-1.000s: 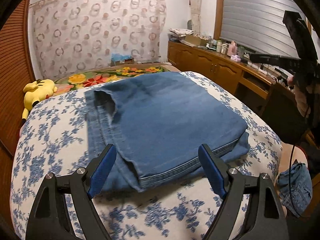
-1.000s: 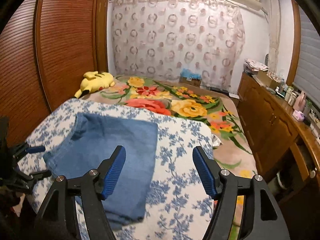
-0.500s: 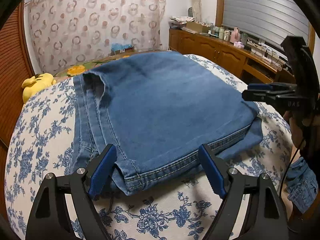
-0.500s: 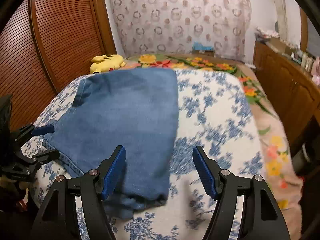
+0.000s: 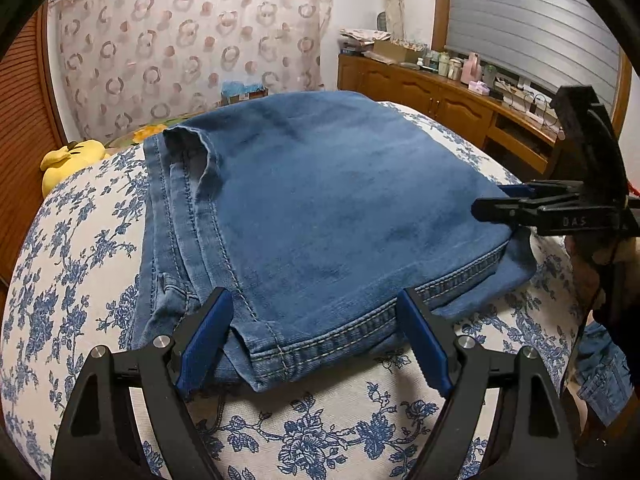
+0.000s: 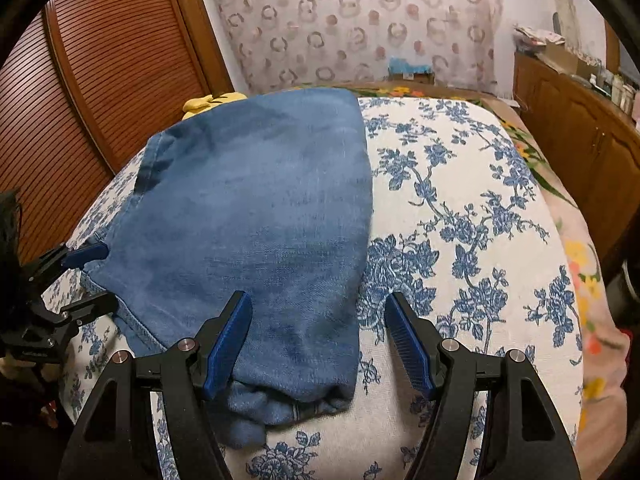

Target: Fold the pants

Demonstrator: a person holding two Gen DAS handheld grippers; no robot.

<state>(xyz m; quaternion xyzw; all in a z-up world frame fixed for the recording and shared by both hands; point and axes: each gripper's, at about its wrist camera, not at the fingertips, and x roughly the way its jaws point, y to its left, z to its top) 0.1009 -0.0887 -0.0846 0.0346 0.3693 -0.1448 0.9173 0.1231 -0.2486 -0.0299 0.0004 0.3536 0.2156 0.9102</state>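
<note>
Folded blue denim pants (image 5: pixel 320 208) lie flat on a cushion with a blue flower print (image 5: pixel 80 280). My left gripper (image 5: pixel 316 332) is open and low at the hemmed near edge of the pants, one finger on each side of it. My right gripper (image 6: pixel 318 340) is open at the pants' (image 6: pixel 256 220) folded corner, its left finger over the denim, its right finger over bare cushion (image 6: pixel 460 208). The right gripper also shows in the left wrist view (image 5: pixel 516 204), and the left gripper in the right wrist view (image 6: pixel 86 276), both at the denim's edge.
A yellow plush toy (image 5: pixel 68 160) lies behind the cushion. A wooden slatted door (image 6: pixel 92 80) stands on the left. A wooden sideboard (image 5: pixel 440 96) with bottles runs along the right wall. A flowered bedspread (image 6: pixel 576 256) lies beyond the cushion.
Both grippers have dropped down and moved in close to the folded pants, from well above the cushion to its edges. Both stay open.
</note>
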